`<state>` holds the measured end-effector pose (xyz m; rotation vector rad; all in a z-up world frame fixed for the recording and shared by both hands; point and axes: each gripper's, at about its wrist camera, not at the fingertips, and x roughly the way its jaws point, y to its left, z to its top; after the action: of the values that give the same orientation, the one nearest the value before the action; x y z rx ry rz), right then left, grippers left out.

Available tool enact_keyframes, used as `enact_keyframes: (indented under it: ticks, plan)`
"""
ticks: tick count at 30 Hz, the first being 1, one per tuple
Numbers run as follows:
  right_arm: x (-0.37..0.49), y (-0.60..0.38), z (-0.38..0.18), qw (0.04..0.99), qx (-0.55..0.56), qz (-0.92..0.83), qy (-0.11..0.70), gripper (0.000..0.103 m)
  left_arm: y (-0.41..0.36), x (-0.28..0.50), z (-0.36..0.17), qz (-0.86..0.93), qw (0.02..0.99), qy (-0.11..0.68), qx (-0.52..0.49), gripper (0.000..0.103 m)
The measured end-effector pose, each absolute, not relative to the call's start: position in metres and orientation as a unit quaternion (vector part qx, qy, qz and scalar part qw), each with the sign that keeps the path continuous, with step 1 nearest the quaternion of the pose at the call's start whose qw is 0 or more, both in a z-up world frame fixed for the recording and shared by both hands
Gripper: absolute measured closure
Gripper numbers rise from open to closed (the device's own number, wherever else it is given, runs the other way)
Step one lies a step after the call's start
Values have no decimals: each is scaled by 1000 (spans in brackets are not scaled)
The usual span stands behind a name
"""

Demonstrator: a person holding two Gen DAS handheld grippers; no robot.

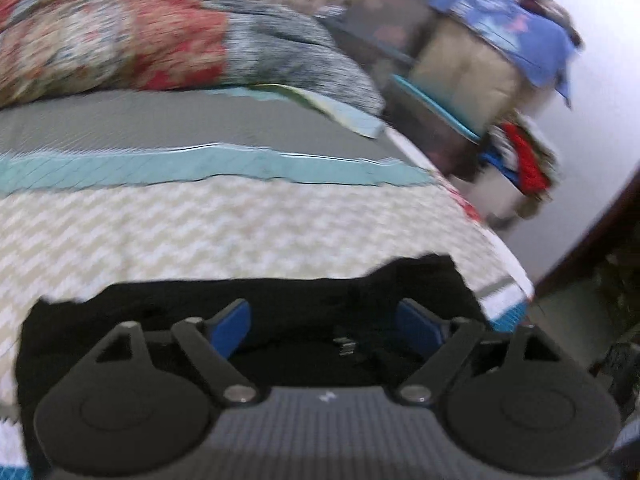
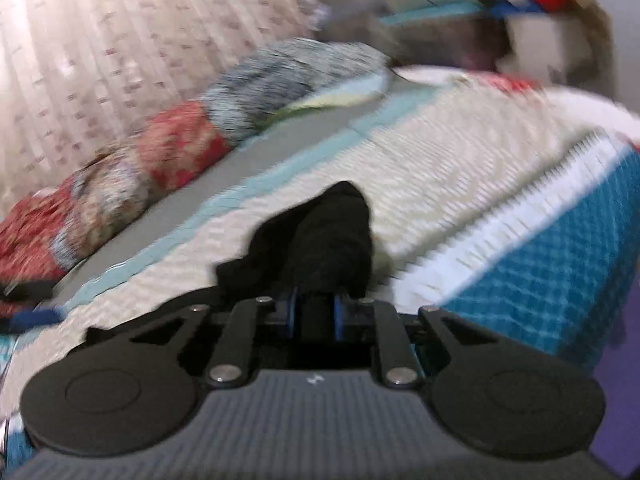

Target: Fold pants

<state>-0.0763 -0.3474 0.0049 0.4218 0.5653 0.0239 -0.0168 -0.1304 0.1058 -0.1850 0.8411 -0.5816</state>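
The black pants (image 1: pixel 280 300) lie on the bed's cream zigzag quilt (image 1: pixel 200 224), right under my left gripper (image 1: pixel 324 320). Its blue fingers (image 1: pixel 232 322) stand wide apart over the cloth, holding nothing; a small metal clasp (image 1: pixel 345 346) shows between them. In the right wrist view my right gripper (image 2: pixel 316 312) is shut on a bunched part of the black pants (image 2: pixel 332 236), which stands up in front of the fingers over the quilt (image 2: pixel 460 168). Both views are motion-blurred.
A floral pillow (image 1: pixel 100 44) and a grey speckled pillow (image 1: pixel 288 48) lie at the bed's head. Stacked storage boxes (image 1: pixel 440 68) with clothes stand beyond the bed's right edge. A blue checked quilt side (image 2: pixel 560 264) hangs at the right.
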Motion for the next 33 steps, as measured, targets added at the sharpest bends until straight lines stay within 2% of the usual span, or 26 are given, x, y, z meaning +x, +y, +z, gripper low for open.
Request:
enact_keyframes:
  ticks: [2,4,7,9,11,12,13,16,17,18,19,21,22,23,24,33]
  plan:
    - [-80,-326,15,948,164,40,270,84,-152,-16,110,-294,863,403,-76,14]
    - [-83,-311,19,953,134,58,265,84,-170,-13,111,-313,855,407,-69,4]
    - [-84,-294,19,955,108,85,264,84,-192,-11,108,-332,841,422,-65,1]
    - [-86,-283,20,956,88,99,261,84,-202,-7,102,-337,831,438,-67,2]
    - [-89,-276,23,957,78,111,255,84,-207,-4,94,-333,827,448,-68,37]
    - [-91,-273,24,958,73,119,251,84,-209,-2,91,-330,824,457,-60,65]
    - [-92,-268,23,959,65,116,252,84,-208,-2,87,-317,828,459,-56,74]
    - [-95,-271,18,957,71,121,252,72,-190,1,83,-306,824,468,-90,78]
    - [-97,-271,17,957,73,121,252,57,-183,1,83,-301,825,468,-99,78]
    - [-98,-272,15,958,69,118,252,50,-177,1,85,-299,826,466,-105,78]
    - [-98,-271,12,958,62,116,253,47,-170,0,88,-298,827,463,-111,78]
    - [-92,-268,7,955,50,121,265,48,-156,-1,92,-297,829,458,-124,78]
    - [-89,-265,6,953,49,127,270,57,-149,-1,95,-296,830,455,-129,78]
    - [-85,-262,7,950,51,138,276,84,-140,-3,97,-294,830,453,-136,78]
    - [-84,-257,10,949,50,147,276,91,-132,-3,98,-292,831,452,-143,78]
    - [-88,-185,50,928,7,288,235,92,-11,-17,110,-236,847,422,-219,78]
